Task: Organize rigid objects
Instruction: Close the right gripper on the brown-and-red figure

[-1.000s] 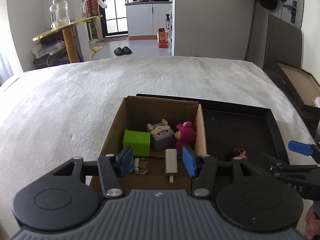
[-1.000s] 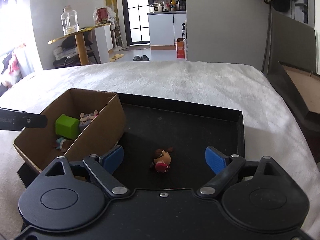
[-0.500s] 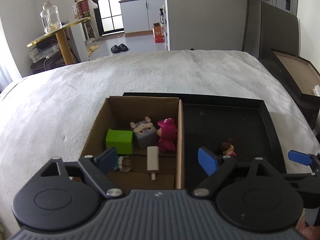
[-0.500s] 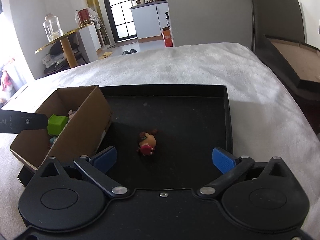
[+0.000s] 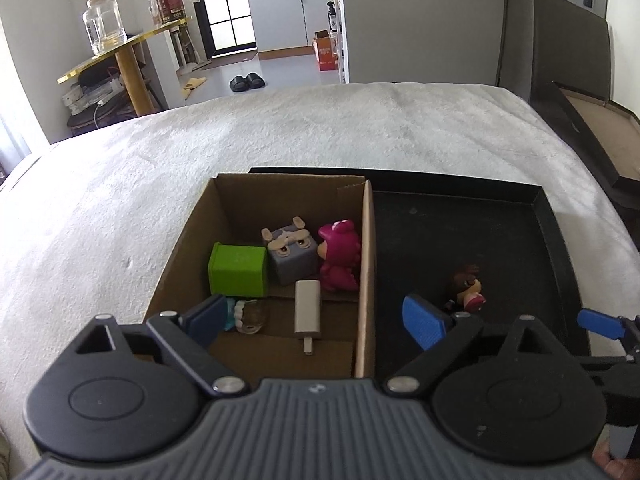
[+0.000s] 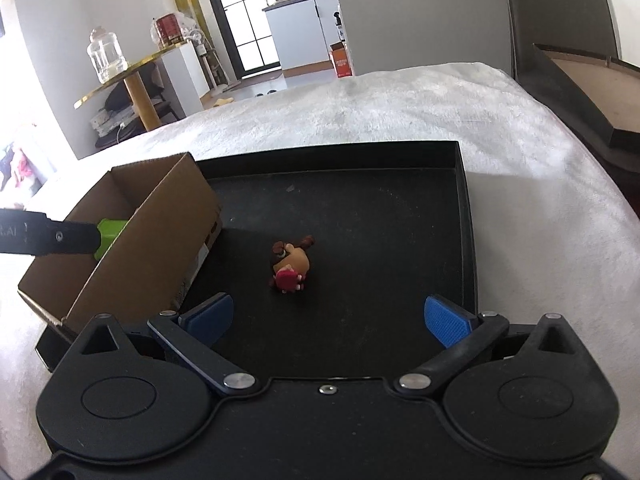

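Note:
A cardboard box (image 5: 188,248) stands in the left end of a black tray (image 5: 554,240). It holds a green cube (image 5: 238,270), a grey animal cube (image 5: 292,254), a pink figure (image 5: 340,260), a beige plug (image 5: 307,308) and a small teal-and-white figure (image 5: 244,314). My left gripper (image 5: 316,320) hovers above the box's near side with its jaws opening. The plug lies below them, untouched by either pad. A small brown-haired doll (image 6: 291,266) lies on the tray floor. My right gripper (image 6: 329,320) stands open just short of it, gripping nothing.
The tray (image 6: 464,208) and box (image 6: 160,240) rest on a white plush surface (image 6: 540,208). My left gripper's finger (image 6: 44,236) reaches over the box from the left. A dark framed board (image 6: 592,92) leans at the right. A gold side table (image 5: 124,46) stands beyond.
The left jaws spread from half open to wide while the gripper drifted over the box. The right jaws widened too, and that gripper sank and rolled closer to the doll.

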The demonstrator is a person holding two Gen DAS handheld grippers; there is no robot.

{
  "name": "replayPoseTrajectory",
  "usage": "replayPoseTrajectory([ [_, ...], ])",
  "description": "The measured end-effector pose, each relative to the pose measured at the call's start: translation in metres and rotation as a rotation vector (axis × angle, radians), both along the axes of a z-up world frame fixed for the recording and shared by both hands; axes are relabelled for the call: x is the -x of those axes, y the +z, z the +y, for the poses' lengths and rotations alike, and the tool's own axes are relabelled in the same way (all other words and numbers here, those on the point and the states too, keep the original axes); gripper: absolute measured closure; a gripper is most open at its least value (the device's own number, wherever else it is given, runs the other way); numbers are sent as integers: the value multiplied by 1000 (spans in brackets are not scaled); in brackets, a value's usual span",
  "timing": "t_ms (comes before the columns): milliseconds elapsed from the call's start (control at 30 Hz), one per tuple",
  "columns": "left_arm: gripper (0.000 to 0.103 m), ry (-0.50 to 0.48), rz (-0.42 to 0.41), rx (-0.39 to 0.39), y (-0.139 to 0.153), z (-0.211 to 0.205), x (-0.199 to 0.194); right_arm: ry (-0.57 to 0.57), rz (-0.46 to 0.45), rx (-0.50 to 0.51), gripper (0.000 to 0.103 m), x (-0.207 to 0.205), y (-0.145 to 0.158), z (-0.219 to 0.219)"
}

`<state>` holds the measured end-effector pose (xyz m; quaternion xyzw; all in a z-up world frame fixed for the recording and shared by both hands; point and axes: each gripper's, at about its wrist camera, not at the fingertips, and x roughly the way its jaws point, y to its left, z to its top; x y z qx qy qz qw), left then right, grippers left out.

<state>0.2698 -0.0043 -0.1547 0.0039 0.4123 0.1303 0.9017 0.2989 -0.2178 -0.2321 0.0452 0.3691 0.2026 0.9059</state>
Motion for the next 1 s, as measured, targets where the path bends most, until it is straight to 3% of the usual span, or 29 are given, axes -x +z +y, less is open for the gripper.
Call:
replayPoseTrajectory([
  [167, 9, 15, 5, -2, -4, 5, -3, -7, -7, -32, 10, -11, -4, -1],
  [400, 9, 28, 8, -2, -9, 14, -3, -9, 20, -67, 44, -27, -21, 2],
  [500, 9, 41, 1, -9, -10, 20, -3, -5, 32, -78, 50, -32, -27, 5],
  [833, 9, 76, 2, 6, -14, 40, 2, 56, 14, -87, 51, -34, -31, 23],
  [933, 9, 84, 5, 15, -14, 44, 3, 86, 11, -58, 64, -35, -36, 31],
  [967, 9, 87, 6, 18, -14, 44, 4, 93, 14, -53, 76, -36, -37, 32],
  [1000, 9, 89, 4, 20, -13, 45, 5, 100, 21, -49, 81, -36, -38, 33],
])
